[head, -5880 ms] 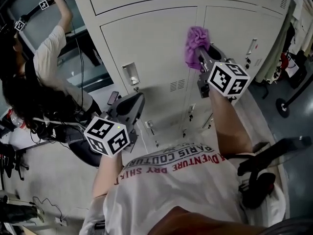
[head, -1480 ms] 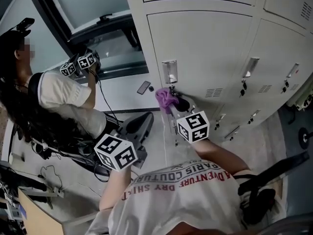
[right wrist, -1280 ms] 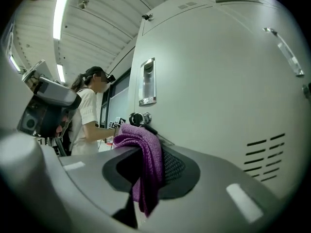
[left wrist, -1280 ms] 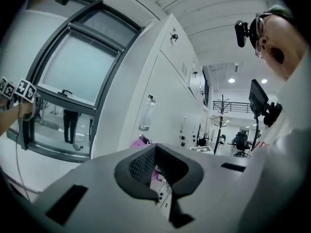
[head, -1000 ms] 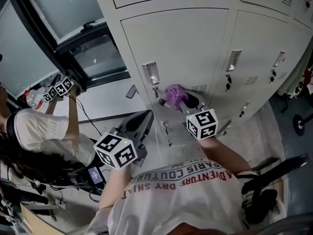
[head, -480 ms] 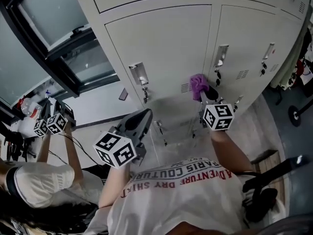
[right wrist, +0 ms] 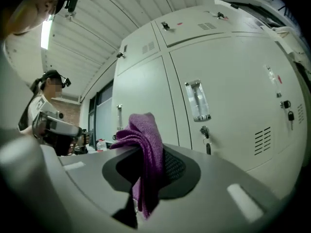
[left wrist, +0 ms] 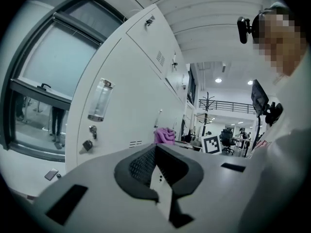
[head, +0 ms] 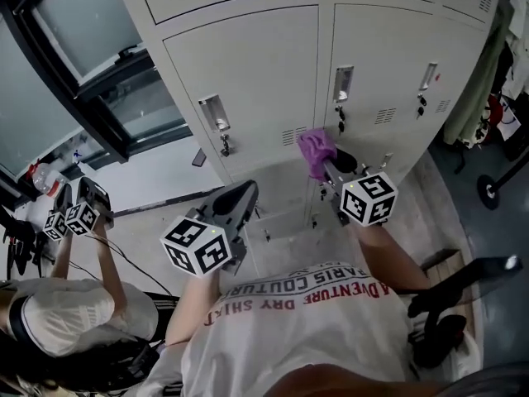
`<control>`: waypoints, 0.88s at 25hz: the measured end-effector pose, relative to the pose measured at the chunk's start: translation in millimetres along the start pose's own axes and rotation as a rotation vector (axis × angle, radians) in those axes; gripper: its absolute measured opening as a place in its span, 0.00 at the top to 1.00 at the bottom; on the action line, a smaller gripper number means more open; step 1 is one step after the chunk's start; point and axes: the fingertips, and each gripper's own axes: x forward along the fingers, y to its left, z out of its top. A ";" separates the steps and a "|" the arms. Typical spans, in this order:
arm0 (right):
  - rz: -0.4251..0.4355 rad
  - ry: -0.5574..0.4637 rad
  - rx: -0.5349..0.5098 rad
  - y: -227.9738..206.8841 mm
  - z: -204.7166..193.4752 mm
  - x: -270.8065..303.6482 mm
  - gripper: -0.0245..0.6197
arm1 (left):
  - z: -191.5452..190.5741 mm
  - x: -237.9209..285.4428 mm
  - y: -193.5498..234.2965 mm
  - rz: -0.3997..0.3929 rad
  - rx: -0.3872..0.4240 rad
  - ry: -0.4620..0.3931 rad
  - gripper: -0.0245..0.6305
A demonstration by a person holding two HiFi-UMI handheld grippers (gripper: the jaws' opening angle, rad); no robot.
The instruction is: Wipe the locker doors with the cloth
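Swept rightward over the last second and a half, carrying the cloth (head: 314, 149) from just under the latch (head: 216, 124) to well right of it, past the vent slots (head: 291, 136). Pinching that cloth in the right gripper (head: 325, 162), jaws clamped on a fold so the purple bunch stands proud of the tips and meets the locker doors (head: 248, 64) first. Sensible, since it keeps hard plastic off the paint. Confirmed in the right gripper view: draped over the top and hanging down between the jaws. Hard to say whether actually pressing on metal right now; looks on or very near the surface, right of and below the latch.

Holding the left gripper (head: 246, 187) back, below the latch and off the door, jaws pressed together on nothing. Parked, most likely to stay clear of the stroke.

Judged mid-pass along the lower band, with the area above the latch probably left to do. Worth minding the key (head: 224, 148) hanging just under the latch: easy to snag a loose fold there on the way back.
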 end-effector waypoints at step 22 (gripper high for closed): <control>0.318 0.116 -0.012 217.7 -45.7 -378.3 0.87 | -135.4 -179.9 -317.1 0.052 0.053 -0.038 0.96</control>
